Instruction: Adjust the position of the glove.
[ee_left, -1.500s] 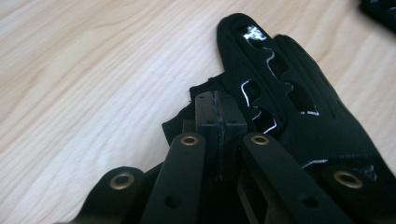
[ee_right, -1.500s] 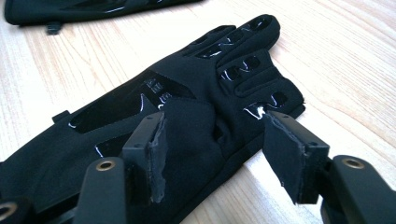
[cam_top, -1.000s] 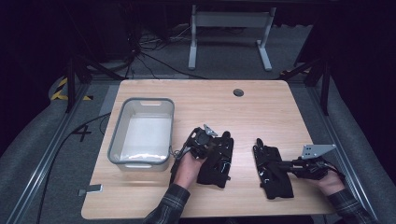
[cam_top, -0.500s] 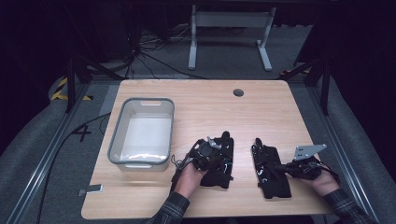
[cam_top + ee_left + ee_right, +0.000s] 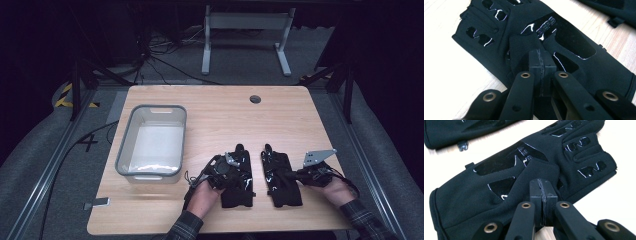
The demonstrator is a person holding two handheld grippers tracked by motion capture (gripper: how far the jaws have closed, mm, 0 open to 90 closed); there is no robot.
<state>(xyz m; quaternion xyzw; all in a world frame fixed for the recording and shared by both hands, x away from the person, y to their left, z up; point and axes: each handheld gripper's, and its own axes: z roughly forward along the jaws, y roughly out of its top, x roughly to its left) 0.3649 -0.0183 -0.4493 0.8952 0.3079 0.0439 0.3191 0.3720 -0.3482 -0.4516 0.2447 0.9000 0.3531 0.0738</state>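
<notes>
High view shows me pinching a fold on each black glove, left gripper point(image 5: 234, 161) on the left glove point(image 5: 239, 186), right gripper point(image 5: 289, 175) on the right glove point(image 5: 281, 187), both flat on the worktop point(image 5: 220, 110) beside the bin point(image 5: 152, 141); next, I judge, lift together.

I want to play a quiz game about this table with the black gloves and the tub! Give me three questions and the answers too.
1. True or false: the grey tub has a glove inside it.
2. How many black gloves lie on the table?
3. Pick one. The left gripper is: A) wide open above the tub, B) shut on a fold of the left glove, C) lying beside the tub.

Key
1. False. Both gloves lie on the wood, to the right of the tub.
2. Two: the left glove and the right glove, side by side.
3. B. The right gripper pinches the right glove likewise.
</notes>
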